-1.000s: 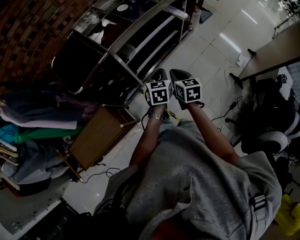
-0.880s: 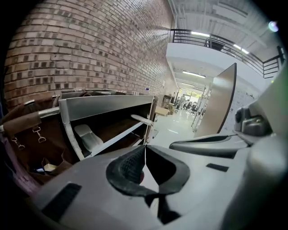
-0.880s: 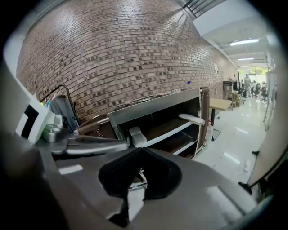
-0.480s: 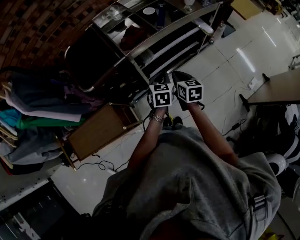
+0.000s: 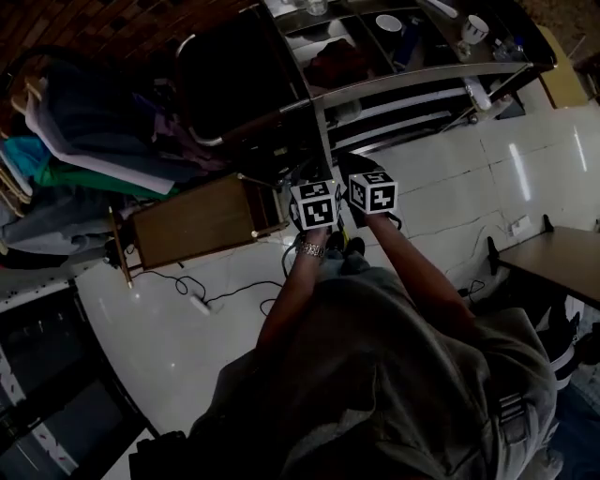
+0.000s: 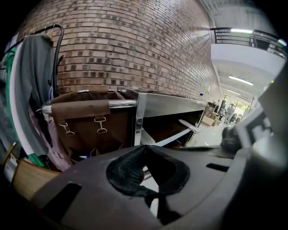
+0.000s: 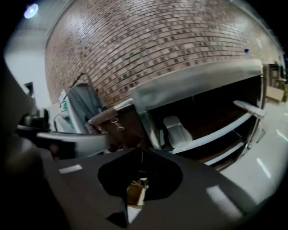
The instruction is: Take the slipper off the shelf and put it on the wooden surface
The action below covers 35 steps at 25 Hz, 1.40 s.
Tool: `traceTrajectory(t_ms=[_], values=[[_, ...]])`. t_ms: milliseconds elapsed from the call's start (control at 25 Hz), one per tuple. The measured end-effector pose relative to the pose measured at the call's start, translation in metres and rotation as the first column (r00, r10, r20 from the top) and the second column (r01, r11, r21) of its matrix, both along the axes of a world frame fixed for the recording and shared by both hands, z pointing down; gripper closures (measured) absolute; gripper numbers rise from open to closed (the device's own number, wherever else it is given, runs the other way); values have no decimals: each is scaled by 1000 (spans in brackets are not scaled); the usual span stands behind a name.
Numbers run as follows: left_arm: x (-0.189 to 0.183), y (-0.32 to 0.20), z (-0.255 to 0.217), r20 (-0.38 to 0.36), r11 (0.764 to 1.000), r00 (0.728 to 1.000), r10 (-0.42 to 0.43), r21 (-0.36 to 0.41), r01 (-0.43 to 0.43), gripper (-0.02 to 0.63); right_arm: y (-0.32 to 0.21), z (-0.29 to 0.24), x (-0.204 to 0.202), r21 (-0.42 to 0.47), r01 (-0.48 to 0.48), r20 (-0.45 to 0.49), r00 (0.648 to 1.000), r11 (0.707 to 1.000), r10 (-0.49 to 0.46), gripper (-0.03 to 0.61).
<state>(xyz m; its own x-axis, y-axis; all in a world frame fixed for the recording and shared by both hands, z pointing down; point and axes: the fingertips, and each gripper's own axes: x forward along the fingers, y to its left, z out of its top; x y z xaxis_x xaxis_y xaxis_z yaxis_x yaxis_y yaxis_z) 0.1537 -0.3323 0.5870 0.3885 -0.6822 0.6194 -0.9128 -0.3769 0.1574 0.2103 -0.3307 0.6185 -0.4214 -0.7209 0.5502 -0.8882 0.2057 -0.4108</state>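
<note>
A pale grey slipper (image 7: 177, 130) lies on a lower tier of the metal shelf (image 7: 198, 83), straight ahead of my right gripper (image 7: 141, 150). That gripper's jaws are shut with nothing between them. In the head view both grippers are held side by side above the white floor, just short of the shelf (image 5: 412, 80). My left gripper (image 5: 312, 183) is on the left and my right gripper (image 5: 354, 169) beside it. My left gripper (image 6: 145, 148) is also shut and empty, pointing at the shelf's left end. The wooden surface (image 5: 202, 220) lies left of the grippers.
Hanging clothes (image 5: 84, 141) crowd the left side. A dark brown canvas hamper (image 6: 90, 126) stands against the shelf's left end. Cups and bowls (image 5: 389, 23) sit on top of the shelf. A cable (image 5: 187, 291) trails on the floor, and a table (image 5: 553, 262) stands at the right.
The head view has swung round: the shelf has shifted to the top right and the wooden surface towards the middle left. Both grippers stay side by side and shut.
</note>
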Motion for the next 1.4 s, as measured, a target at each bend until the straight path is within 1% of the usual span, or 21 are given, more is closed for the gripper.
traceTrajectory(t_ms=[40,80,120,160,200,240,280,320,360,400,480,600,680,760,840,920,1040,1160,1240,1320,1400], values=[[-7,-1,1,0,1000,1000,-16,1,16,609,-16,19,11,-15,-64,17,998,998,64,560],[-12,0,2,-5,1000,1000,-29,-2,29,609,-34,41,27,-51,-146,46,988,988,148,541],[-16,1,3,-10,999,999,-41,-7,40,609,-51,67,44,-108,-232,88,966,967,242,493],[-20,3,5,-11,999,999,-52,-13,52,609,-66,94,60,-182,-312,140,931,933,338,406],[-22,6,8,-13,998,998,-62,-21,62,609,-78,120,74,-259,-376,194,882,890,429,318],[-21,11,12,-17,997,997,-70,-33,70,609,-87,142,87,-324,-427,242,825,844,510,259],[-20,18,18,-22,996,997,-76,-49,75,609,-93,161,98,-371,-467,279,768,803,576,228],[-19,25,25,-25,995,997,-80,-67,78,609,-99,174,105,-397,-499,303,720,770,624,195],[-20,30,31,-25,993,996,-83,-84,80,609,-106,183,109,-404,-524,316,689,750,652,175],[-23,34,38,-24,991,996,-87,-100,84,609,-116,189,109,-398,-542,319,675,740,665,166],[-29,38,50,-18,988,995,-97,-124,94,609,-141,196,105,-373,-558,308,680,741,666,152],[-36,45,65,-11,984,994,-108,-148,105,609,-166,206,99,-353,-559,257,713,750,652,164],[-37,48,70,-11,982,994,-107,-155,104,609,-166,212,101,-359,-559,202,735,747,647,270],[-37,48,73,-15,983,995,-102,-155,99,609,-162,212,102,-358,-549,175,756,755,631,293],[-35,44,72,-22,985,996,-92,-147,88,609,-157,209,101,-348,-530,165,778,774,607,352],[-31,39,69,-30,989,997,-75,-133,71,609,-151,201,102,-325,-514,154,800,794,581,439],[-26,32,64,-26,992,998,-50,-115,47,609,-141,175,106,-228,-483,148,841,846,520,506],[-23,27,61,-24,994,999,-37,-109,34,609,-125,146,109,-137,-432,149,881,891,450,539],[-16,25,57,-33,995,999,-24,-101,20,609,-113,133,111,-97,-396,120,906,913,406,545],[-7,24,50,-47,996,999,-4,-91,0,609,-102,131,113,-99,-381,110,914,919,391,545],[3,27,44,-54,996,998,22,-80,-26,609,-97,138,114,-120,-379,134,910,918,393,539]])
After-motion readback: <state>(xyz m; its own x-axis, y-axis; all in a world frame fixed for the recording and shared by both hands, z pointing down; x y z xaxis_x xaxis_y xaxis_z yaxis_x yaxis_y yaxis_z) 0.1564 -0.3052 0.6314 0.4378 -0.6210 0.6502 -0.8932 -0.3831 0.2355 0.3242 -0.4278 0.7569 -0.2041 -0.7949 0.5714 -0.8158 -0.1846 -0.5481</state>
